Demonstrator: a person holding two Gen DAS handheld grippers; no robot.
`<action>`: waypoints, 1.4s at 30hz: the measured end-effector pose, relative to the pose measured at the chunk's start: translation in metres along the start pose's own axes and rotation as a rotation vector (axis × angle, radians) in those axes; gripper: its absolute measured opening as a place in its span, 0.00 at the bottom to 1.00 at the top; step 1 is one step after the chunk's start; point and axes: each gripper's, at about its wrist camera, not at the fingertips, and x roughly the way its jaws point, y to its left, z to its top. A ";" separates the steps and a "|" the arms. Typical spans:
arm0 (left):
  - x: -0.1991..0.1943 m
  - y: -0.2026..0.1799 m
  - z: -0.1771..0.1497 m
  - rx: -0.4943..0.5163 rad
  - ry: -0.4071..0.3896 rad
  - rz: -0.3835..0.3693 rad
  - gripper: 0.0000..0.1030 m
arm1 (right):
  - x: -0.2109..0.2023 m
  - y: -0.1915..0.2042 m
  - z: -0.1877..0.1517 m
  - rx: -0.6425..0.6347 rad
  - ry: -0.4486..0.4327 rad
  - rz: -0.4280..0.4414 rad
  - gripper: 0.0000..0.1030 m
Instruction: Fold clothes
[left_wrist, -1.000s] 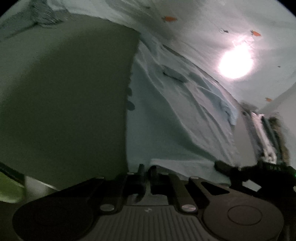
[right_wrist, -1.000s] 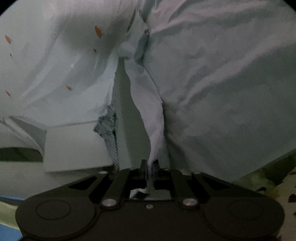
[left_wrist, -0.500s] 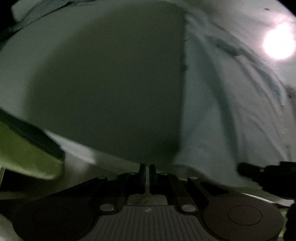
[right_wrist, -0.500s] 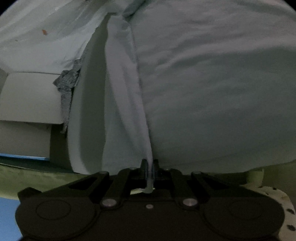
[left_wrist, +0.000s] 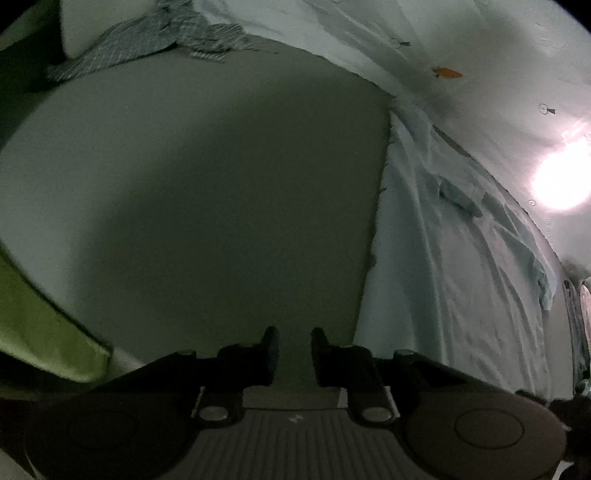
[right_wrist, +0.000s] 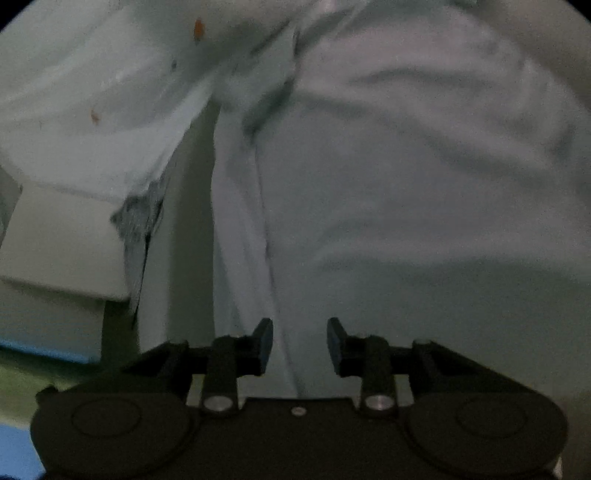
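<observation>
A: Left wrist view?

B: The left gripper (left_wrist: 293, 345) has its fingers spread, nothing between them, over the bare grey surface (left_wrist: 207, 192). The pale blue garment (left_wrist: 454, 280) lies wrinkled just right of it, its straight edge running away from the camera. A striped grey cloth (left_wrist: 155, 40) sits far beyond.

A: Right wrist view?

B: The right gripper (right_wrist: 300, 345) is spread too. The garment (right_wrist: 406, 206) fills the space ahead, a long fold (right_wrist: 243, 236) passing between the fingers, unpinched.

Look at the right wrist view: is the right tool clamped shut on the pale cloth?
No: the right tool stands open, a clear gap between its fingers, with the pale cloth lying loose.
</observation>
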 end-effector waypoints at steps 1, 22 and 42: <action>0.004 -0.005 0.006 0.012 0.002 -0.002 0.26 | -0.001 0.000 0.007 -0.008 -0.024 -0.013 0.33; 0.208 -0.147 0.258 0.163 -0.073 -0.085 0.43 | 0.139 0.035 0.280 -0.163 -0.256 -0.111 0.40; 0.281 -0.205 0.279 0.311 -0.134 0.023 0.47 | 0.159 0.036 0.286 -0.360 -0.290 -0.398 0.16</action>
